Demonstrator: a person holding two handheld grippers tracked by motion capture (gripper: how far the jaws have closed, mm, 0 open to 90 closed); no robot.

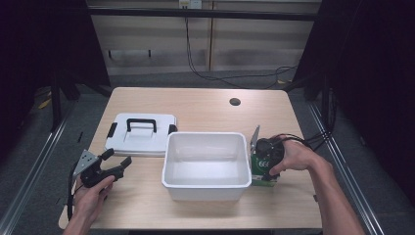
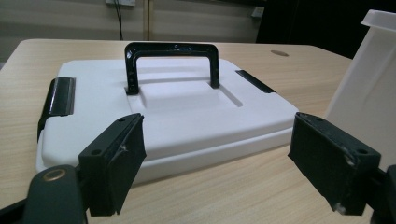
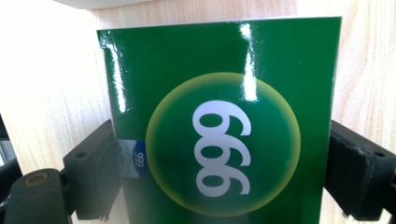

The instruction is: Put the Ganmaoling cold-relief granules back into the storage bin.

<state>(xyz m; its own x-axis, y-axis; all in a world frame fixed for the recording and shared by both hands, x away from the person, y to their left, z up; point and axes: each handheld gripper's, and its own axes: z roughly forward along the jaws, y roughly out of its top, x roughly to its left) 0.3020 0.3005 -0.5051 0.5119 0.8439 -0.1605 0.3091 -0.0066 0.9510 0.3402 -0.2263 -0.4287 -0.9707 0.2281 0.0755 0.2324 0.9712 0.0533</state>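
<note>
A glossy green box (image 3: 219,79) printed with 999 in a yellow-ringed circle stands on the table against the right wall of a white bin (image 1: 205,135). My right gripper (image 3: 219,172) comes down over the green box (image 1: 263,172) with a jaw pressed on each side of it. My right gripper (image 1: 266,164) is held in the person's hand. At the front left my left gripper (image 1: 119,156) is open, pointing at the white lid (image 1: 142,142). In the left gripper view the lid (image 2: 187,107) with its black handle (image 2: 173,49) lies flat just beyond my left gripper (image 2: 215,163).
The bin's wall (image 2: 369,84) rises at the right of the left gripper view. A round cable hole (image 1: 235,102) sits in the wooden table (image 1: 205,105) at the back. Black clips (image 2: 58,95) edge the lid. Cables trail off the table's right side.
</note>
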